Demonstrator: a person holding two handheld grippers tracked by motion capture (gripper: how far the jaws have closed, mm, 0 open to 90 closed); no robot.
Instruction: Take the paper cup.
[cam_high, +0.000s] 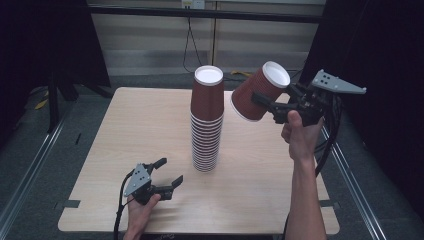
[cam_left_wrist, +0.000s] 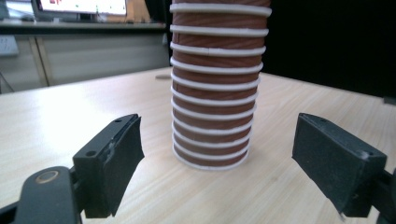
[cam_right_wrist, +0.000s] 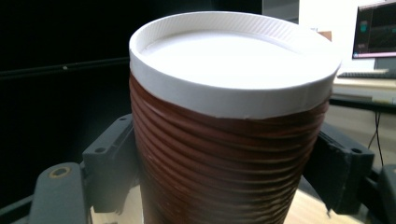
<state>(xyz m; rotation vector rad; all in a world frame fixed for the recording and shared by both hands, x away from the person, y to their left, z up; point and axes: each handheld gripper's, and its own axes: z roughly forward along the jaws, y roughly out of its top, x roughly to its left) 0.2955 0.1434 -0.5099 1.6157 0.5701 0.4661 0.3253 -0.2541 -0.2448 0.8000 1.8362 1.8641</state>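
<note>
Nearest the camera, the left claw (cam_high: 167, 172) rests low on the worktop (cam_high: 120, 130) with its jaws spread wide and gripping nothing, the tall stack of brown cups (cam_high: 206, 120) standing just ahead of it, centred between the jaws but apart from them. Up at the right, the right claw (cam_high: 265, 102) is clamped on a single brown cup (cam_high: 260, 91), bottom-up and tilted, held in the air just beside the stack's top.

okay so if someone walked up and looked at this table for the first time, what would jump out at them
First, the tall stack of brown paper cups, upside down near the middle of the wooden table. Next, the single brown cup held tilted in the air to the stack's right, clamped in the right tool. The left tool sits low at the near edge, jaws apart, aimed at the stack's base.
</note>
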